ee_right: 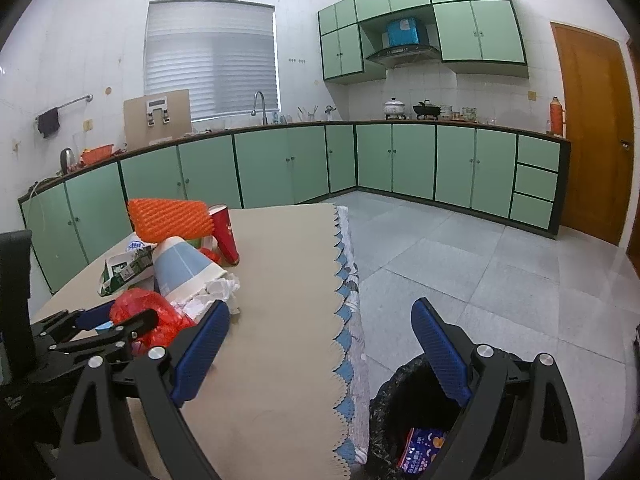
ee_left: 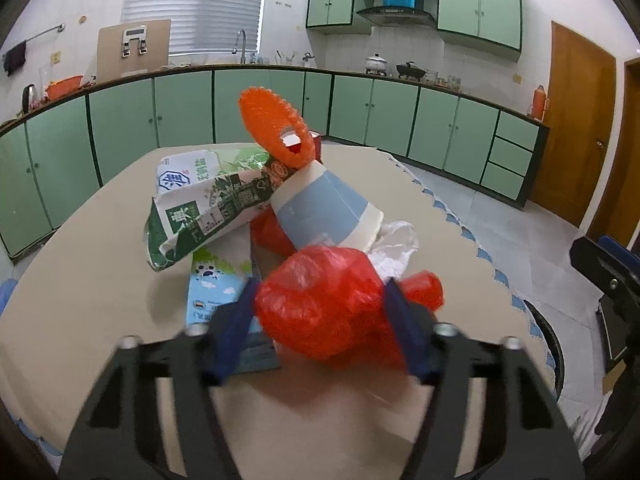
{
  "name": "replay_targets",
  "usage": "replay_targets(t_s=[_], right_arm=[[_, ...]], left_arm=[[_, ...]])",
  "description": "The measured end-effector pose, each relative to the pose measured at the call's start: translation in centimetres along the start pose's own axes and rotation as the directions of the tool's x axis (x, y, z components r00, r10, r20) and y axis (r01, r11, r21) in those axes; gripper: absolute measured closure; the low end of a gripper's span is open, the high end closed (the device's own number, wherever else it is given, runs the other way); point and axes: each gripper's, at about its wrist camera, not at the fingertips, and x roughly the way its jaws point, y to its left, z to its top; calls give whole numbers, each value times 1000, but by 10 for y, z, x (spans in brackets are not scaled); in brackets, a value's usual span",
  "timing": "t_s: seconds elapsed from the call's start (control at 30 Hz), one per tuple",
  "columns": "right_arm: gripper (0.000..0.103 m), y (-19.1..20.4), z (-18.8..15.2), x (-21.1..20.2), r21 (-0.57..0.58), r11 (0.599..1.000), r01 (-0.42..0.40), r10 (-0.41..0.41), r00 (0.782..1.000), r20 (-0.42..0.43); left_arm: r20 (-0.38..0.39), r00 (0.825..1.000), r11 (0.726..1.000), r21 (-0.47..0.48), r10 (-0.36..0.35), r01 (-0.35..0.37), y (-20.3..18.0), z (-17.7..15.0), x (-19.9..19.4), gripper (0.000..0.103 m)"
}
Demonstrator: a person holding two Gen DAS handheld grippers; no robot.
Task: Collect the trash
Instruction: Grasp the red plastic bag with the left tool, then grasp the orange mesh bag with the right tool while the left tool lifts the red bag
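A crumpled red plastic bag (ee_left: 320, 304) lies at the near end of a trash pile on the beige table (ee_left: 100, 280). My left gripper (ee_left: 320, 292) is shut on it, one blue finger (ee_left: 236, 320) pressed against each side; in the right wrist view this gripper (ee_right: 116, 320) sits at the left with the bag (ee_right: 140, 308) in it. Behind the bag lie a blue-and-white paper cup (ee_left: 324, 208), white tissue (ee_left: 394, 248), a torn green carton (ee_left: 200, 216), a flat blue carton (ee_left: 216, 284) and an orange foam net (ee_left: 276, 128). My right gripper (ee_right: 320, 312) stands open, holding nothing, over the table edge.
A bin with a black liner (ee_right: 392, 392) stands on the floor beside the table's scalloped cloth edge (ee_right: 344, 320), with a blue wrapper (ee_right: 420, 448) inside. A red cup (ee_right: 226, 236) stands behind the pile. Green cabinets (ee_right: 280, 164) line the walls; a wooden door (ee_right: 592, 128) is on the right.
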Motion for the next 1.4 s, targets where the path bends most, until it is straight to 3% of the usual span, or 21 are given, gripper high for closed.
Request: replay_targets(t_s=[0.2, 0.4, 0.67, 1.0, 1.4], right_arm=[[13, 1, -2, 0, -2, 1000, -5, 5, 1000, -6], [13, 4, -1, -2, -4, 1000, -10, 10, 1000, 4], [13, 14, 13, -2, -13, 999, -43, 44, 998, 33], [13, 43, 35, 18, -1, 994, -113, 113, 992, 56], [16, 130, 66, 69, -86, 969, -232, 236, 971, 44]], left_arm=[[18, 1000, 1000, 22, -6, 6, -4, -1, -8, 88], [68, 997, 999, 20, -30, 29, -8, 6, -27, 98], [180, 984, 1000, 13, -10, 7, 1, 31, -58, 100], [229, 964, 991, -50, 134, -125, 45, 46, -67, 100], [282, 914, 954, -146, 292, -260, 98, 68, -66, 100]])
